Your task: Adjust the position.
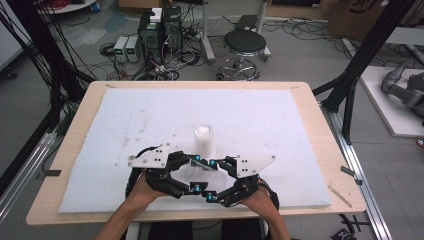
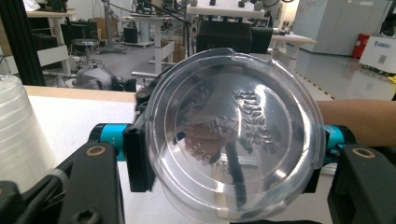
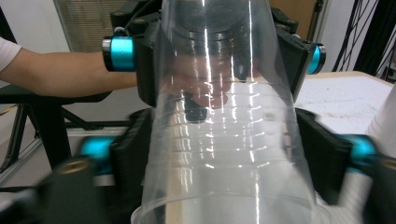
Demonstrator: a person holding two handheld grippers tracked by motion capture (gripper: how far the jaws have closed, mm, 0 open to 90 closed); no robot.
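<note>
We held a clear plastic cup (image 1: 200,176) between the two grippers, lying on its side just above the white foam pad (image 1: 100,125) on the desk (image 1: 320,130), on the near side of an upside-down stack of cups (image 1: 204,140) — our landmark here.

To the left of that stack and nearer to us, the left gripper (image 1: 192,161) had its fingers (image 2: 137,158) pinched on the cup's closed end, one on either flank. In the left gripper view the round embossed base (image 2: 236,135) faced the camera squarely, which suggests we gripped the bottom so that end could not slip or turn.

To the right of the stack and also nearer, the right gripper (image 1: 215,165) had its fingers (image 3: 322,154) pressed against the cup wall (image 3: 224,140) near the wide mouth. We judged this two-ended hold was meant for pulling — one gripper anchoring, the other drawing off — perhaps to part nested cups, though we could not tell whether more than one cup was held.
</note>
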